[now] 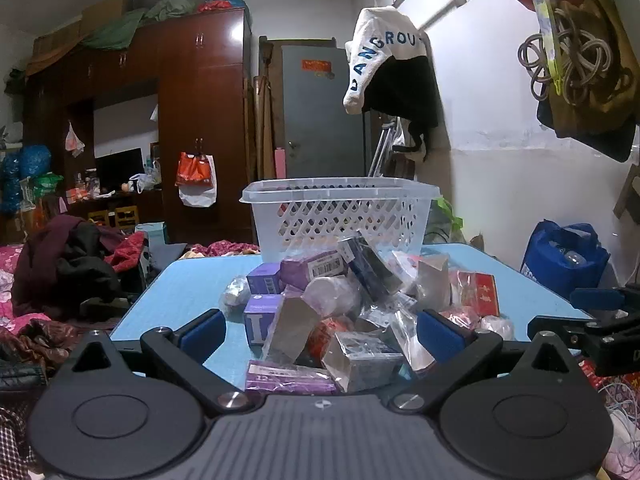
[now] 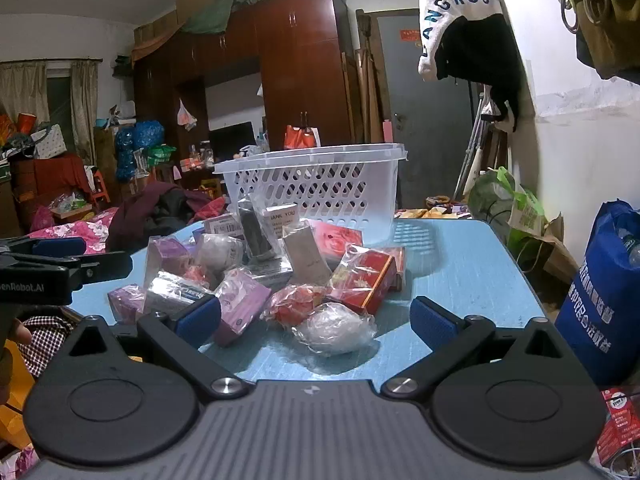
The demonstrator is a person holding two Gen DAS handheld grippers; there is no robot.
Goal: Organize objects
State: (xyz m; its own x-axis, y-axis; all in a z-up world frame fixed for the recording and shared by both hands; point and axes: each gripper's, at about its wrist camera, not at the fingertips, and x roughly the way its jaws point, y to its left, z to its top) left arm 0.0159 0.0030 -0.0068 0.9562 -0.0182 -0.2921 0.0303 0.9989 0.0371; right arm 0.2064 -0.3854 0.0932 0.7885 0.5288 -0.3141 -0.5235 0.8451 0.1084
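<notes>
A pile of small wrapped boxes and packets (image 1: pixel 340 312) lies on a light blue table (image 1: pixel 188 292); it also shows in the right wrist view (image 2: pixel 280 276). A clear plastic basket (image 1: pixel 340 216) stands behind the pile at the table's far edge, also seen in the right wrist view (image 2: pixel 316 188). My left gripper (image 1: pixel 320 336) is open at the near edge, its fingers either side of the pile's front. My right gripper (image 2: pixel 316 320) is open and empty, with a white wrapped ball (image 2: pixel 336 328) and a red box (image 2: pixel 364 280) just ahead.
A blue bag (image 2: pixel 600 304) stands right of the table. Clothes (image 1: pixel 68 268) are heaped on a bed to the left. A wall with hanging garments (image 1: pixel 392 64) is on the right. A wardrobe (image 1: pixel 196 120) and a door stand behind. The other gripper (image 2: pixel 48 268) shows at left.
</notes>
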